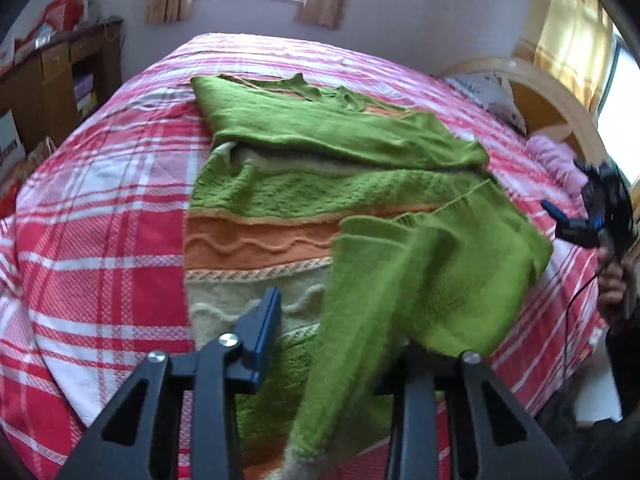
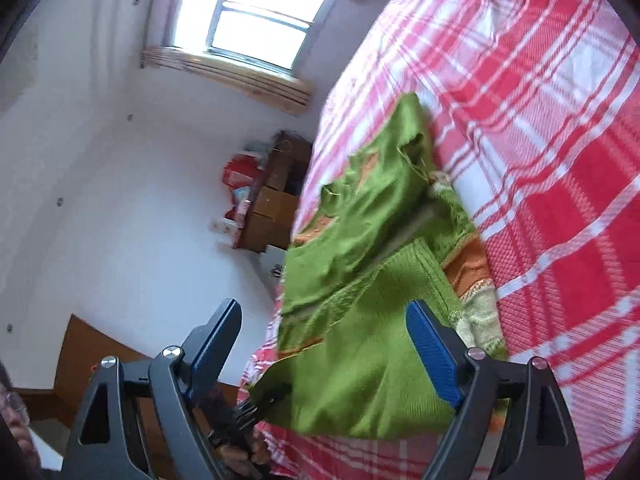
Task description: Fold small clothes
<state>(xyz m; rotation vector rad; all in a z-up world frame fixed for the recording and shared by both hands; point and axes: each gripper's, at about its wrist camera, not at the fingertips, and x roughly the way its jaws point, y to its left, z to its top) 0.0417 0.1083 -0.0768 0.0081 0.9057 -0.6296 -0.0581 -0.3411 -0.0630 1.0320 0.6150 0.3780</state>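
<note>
A green, orange and cream knitted sweater [image 1: 304, 184] lies spread on a bed [image 1: 100, 208] under a red-and-white plaid cover, one sleeve folded across the chest and a green flap [image 1: 432, 276] turned over the lower body. The left tool [image 1: 340, 344] points steeply down at the near hem; one blue finger [image 1: 264, 336] is in plain view, while the other is hidden under the draped green knit, so the cloth lies between the jaws, which stand partly closed; whether the pads press on it cannot be told. The right tool [image 2: 328, 344], rolled so that the bed appears tilted in its own view, points nearly level, its jaws spread wide and released, with the green flap just beyond and between the fingers but not pinched. In the left view this tool [image 1: 576, 224] appears at the bed's edge, apart from the sweater, gripped by a hand [image 1: 612, 284]. The knit is judged soft, limp and fairly thick: it will sag and stretch when lifted, so it is best taken at a hem, cuff or folded edge, where the doubled cloth gives a firm bite, and carried low to keep the fold from sliding.
</note>
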